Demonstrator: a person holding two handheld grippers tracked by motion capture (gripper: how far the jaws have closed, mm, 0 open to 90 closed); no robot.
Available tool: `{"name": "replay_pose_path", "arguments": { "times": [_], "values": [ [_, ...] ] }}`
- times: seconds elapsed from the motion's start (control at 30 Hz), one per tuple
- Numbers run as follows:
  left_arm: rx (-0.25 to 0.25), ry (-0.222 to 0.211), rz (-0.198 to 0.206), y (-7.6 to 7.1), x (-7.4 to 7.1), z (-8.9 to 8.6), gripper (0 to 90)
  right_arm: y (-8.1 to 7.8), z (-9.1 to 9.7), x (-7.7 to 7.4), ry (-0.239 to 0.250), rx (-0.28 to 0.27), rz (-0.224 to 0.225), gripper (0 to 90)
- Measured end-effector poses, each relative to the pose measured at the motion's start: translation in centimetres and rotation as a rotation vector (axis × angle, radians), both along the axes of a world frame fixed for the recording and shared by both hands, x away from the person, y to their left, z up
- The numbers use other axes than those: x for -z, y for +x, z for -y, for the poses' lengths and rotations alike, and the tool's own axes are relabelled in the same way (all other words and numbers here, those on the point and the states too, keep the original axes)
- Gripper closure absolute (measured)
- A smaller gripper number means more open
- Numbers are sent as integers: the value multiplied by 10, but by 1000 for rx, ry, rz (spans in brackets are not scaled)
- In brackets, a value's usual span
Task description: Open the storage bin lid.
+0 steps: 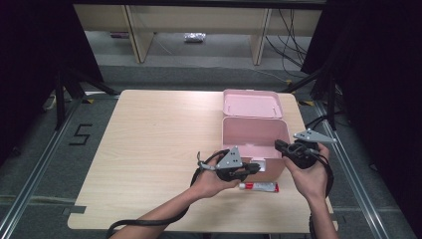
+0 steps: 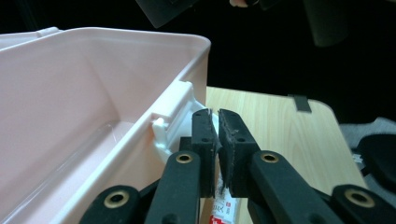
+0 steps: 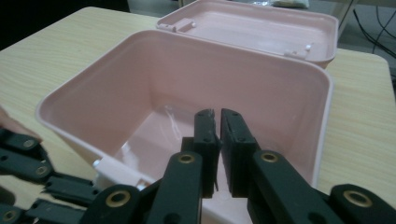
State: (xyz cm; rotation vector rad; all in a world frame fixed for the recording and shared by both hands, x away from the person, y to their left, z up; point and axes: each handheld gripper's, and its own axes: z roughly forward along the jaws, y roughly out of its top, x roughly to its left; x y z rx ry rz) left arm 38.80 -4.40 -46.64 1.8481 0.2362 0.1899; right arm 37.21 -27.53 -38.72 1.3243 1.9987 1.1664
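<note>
Presently an open pink plastic box (image 1: 255,137) is seen on the right half of the wooden table (image 1: 149,149), its hinged lid (image 1: 252,104) laid back flat on the far side and its inside bare in the right gripper view. A small white tube with red print (image 1: 259,186), toothpaste or ointment by its look, lies on the table just beside the box's near wall, between the two hands.

The left gripper (image 1: 255,168) is held at the near wall of the box, beside the white latch (image 2: 180,116); in the left gripper view its jaws stand nearly closed, a thin slit between the pads, and nothing is gripped, though the tube is glimpsed below them. The right gripper (image 1: 279,145) is held at the right near corner of the box, pointed over the rim toward the inside; its jaws likewise show only a narrow gap and hold nothing.

The step in hand is judged to be the start of packing: the box has been opened and the tube is not yet picked up. For the next move, one gripper's jaws would need to be opened wider than the tube, lowered across its body and closed on it, so that it can be lifted over the near rim; the box may need to be steadied by the other gripper.
</note>
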Motion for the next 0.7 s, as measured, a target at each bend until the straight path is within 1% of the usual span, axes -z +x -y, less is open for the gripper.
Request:
{"name": "replay_pose_path", "arguments": {
  "times": [0.07, 0.1, 0.13, 0.17, 0.2, 0.23, 0.27, 0.3, 0.37, 0.4, 0.43, 0.47, 0.53, 0.57, 0.6, 0.63, 0.67, 0.7],
  "values": [
    [-3, -5, -9, 1, -1, 0, 842, -4, -1, 2, 18, -5, -9, 858],
    [-4, -11, -14, 1, -1, 0, 842, -6, 1, 2, -1, -4, -6, 858],
    [-3, -7, -10, 1, -1, 0, 843, -6, 2, 2, -8, -9, 4, 858],
    [-3, -2, -6, 0, -1, 0, 842, -8, 1, 3, 23, -4, -17, 858],
    [-4, -7, -6, 0, -1, 0, 840, -9, 3, 4, 2, -7, -5, 858],
    [-6, -8, -5, -1, -2, -1, 836, -10, 4, 4, 5, -15, -7, 858],
    [-9, -21, -5, -1, -2, -1, 835, -12, 4, 4, 20, -10, -14, 858],
    [-11, -28, -10, -2, -3, -2, 833, -12, 5, 5, 7, -17, -7, 858],
    [-7, -28, -3, -2, -5, -3, 830, -13, 5, 6, 16, -23, -13, 858],
    [-9, -42, 0, -4, -9, -5, 828, -15, 5, 6, 12, -27, -15, 858],
    [-5, -43, 7, -5, -11, -6, 826, -16, 5, 7, 1, -23, -17, 858],
    [-1, -44, 11, -6, -13, -7, 822, -19, 4, 7, 24, -23, -29, 858],
    [4, -44, 25, -9, -18, -11, 810, -20, 5, 7, -2, -46, -19, 858],
    [4, -43, 28, -10, -20, -13, 801, -23, 3, 8, 15, -34, -37, 858],
    [1, -44, 27, -11, -21, -16, 793, -23, 4, 8, -16, -53, -23, 857],
    [-1, -47, 28, -12, -23, -19, 782, -26, 3, 9, -1, -49, -33, 855],
    [-6, -45, 27, -13, -24, -23, 768, -26, 4, 9, -25, -60, -25, 853],
    [-14, -45, 27, -13, -24, -26, 753, -30, 1, 10, 7, -58, -56, 851]
  ]
}}
